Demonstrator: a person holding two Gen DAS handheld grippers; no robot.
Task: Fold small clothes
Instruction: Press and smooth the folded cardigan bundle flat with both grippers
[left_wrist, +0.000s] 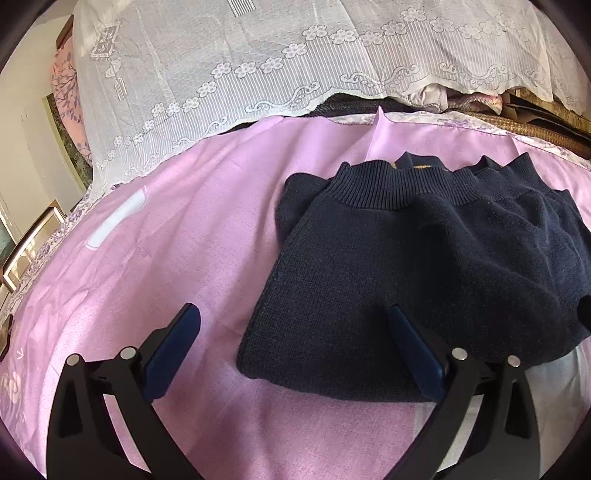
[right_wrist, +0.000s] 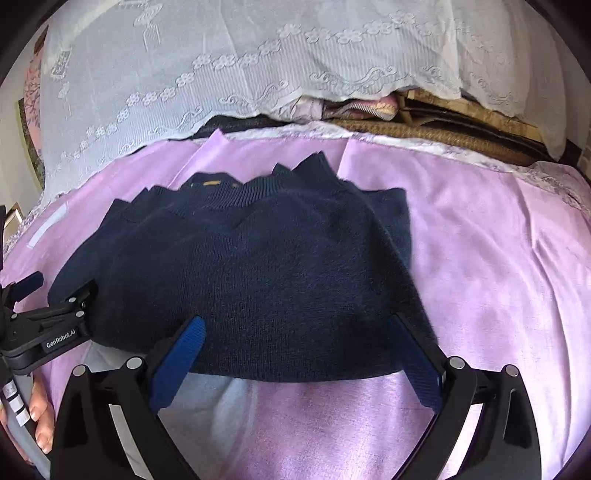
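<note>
Bright daylight, seemingly from the far side, glows through the white lace curtain (left_wrist: 258, 74) and washes out the pink cotton bedsheet (right_wrist: 480, 258). The folded navy knitted sweater (right_wrist: 258, 277) stays dark, its near edge slightly blurred. Fisheye bending and black vignetting mark every corner.

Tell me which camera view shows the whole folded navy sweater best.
The right wrist view: the navy sweater lies centred there, its ribbed neck, both sides and near folded edge visible between the open right gripper. The left wrist view pushes the sweater right, cropping its far side, with the open left gripper at its near-left corner.
</note>
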